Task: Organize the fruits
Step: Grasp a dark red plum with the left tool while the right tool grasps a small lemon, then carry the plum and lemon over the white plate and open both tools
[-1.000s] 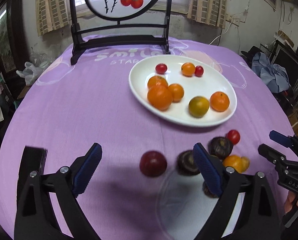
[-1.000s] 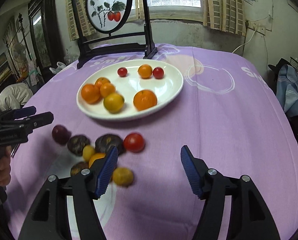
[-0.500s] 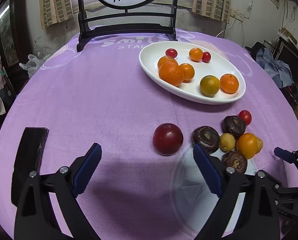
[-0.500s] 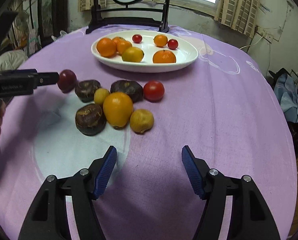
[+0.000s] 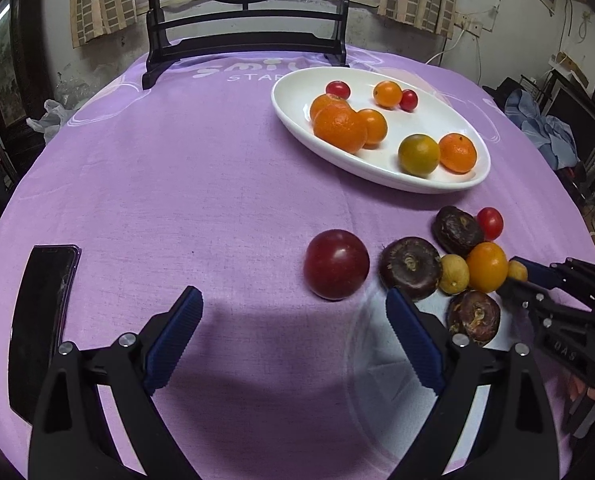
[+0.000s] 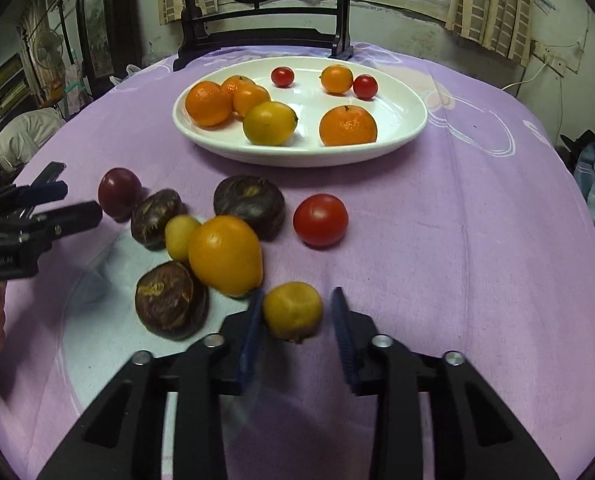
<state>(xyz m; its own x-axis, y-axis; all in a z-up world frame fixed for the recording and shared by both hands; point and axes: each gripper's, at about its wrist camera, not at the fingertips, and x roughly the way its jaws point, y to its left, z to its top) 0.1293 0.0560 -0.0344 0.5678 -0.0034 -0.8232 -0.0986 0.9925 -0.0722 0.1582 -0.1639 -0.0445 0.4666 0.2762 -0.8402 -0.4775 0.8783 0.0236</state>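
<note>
A white oval plate (image 5: pixel 453 104) (image 6: pixel 401 112) holds several oranges and cherry tomatoes. Loose fruit lies on the purple cloth: a dark red plum (image 5: pixel 336 264) (image 6: pixel 119 193), three dark brown fruits (image 6: pixel 249 204), a large orange fruit (image 6: pixel 226 255), a red tomato (image 6: pixel 320 220) and small yellow fruits. My left gripper (image 5: pixel 293 320) is open, with the plum just ahead of its jaws. My right gripper (image 6: pixel 297 320) has its jaws narrowed around a small yellow fruit (image 6: pixel 293 311), with a small gap on the right side.
A black phone (image 5: pixel 41 320) lies at the left edge of the table. A black framed screen stand (image 5: pixel 249 40) stands at the far side. A clear round lid or plate (image 6: pixel 109 312) lies under the loose fruit. Clutter surrounds the table.
My right gripper moved forward and narrowed its jaws around the small yellow fruit. My left gripper moved closer to the plum and stays open.
</note>
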